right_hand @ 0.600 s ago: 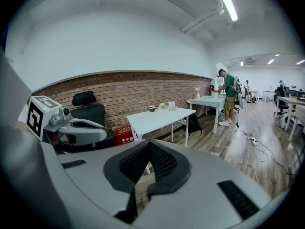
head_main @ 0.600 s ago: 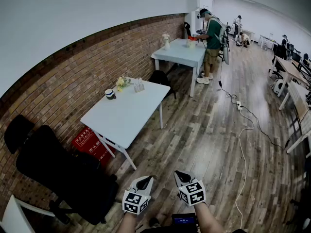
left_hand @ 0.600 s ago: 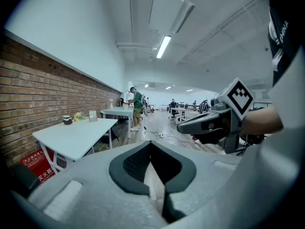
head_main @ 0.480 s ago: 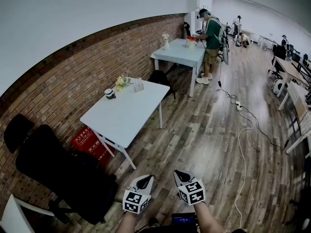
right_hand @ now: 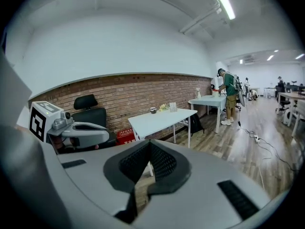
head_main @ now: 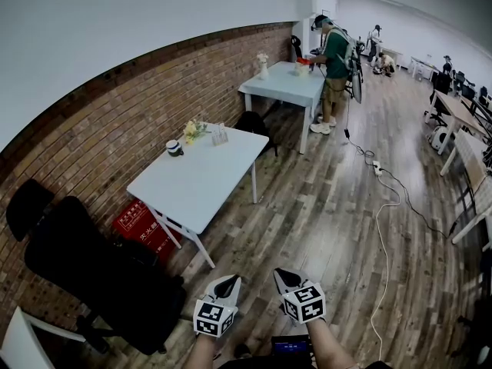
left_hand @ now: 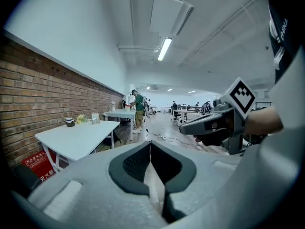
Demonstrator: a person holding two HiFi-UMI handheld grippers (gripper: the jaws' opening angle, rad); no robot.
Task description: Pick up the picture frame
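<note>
The picture frame (head_main: pixel 221 134) is small and clear and stands at the far end of the near white table (head_main: pixel 201 183), by the brick wall. It shows tiny in the left gripper view (left_hand: pixel 95 119) and in the right gripper view (right_hand: pixel 173 107). My left gripper (head_main: pixel 227 282) and right gripper (head_main: pixel 286 274) hang side by side low over the wood floor, well short of the table. In their own views, the jaws of the left gripper (left_hand: pixel 150 144) and of the right gripper (right_hand: pixel 149 144) are pressed together with nothing between them.
A dark cup (head_main: pixel 174 148) and yellow flowers (head_main: pixel 193 131) stand beside the frame. A black office chair (head_main: pixel 92 271) and a red box (head_main: pixel 143 227) lie left of the table. A person (head_main: pixel 332 71) stands at a second table (head_main: pixel 286 84). A white cable (head_main: pixel 388 237) crosses the floor.
</note>
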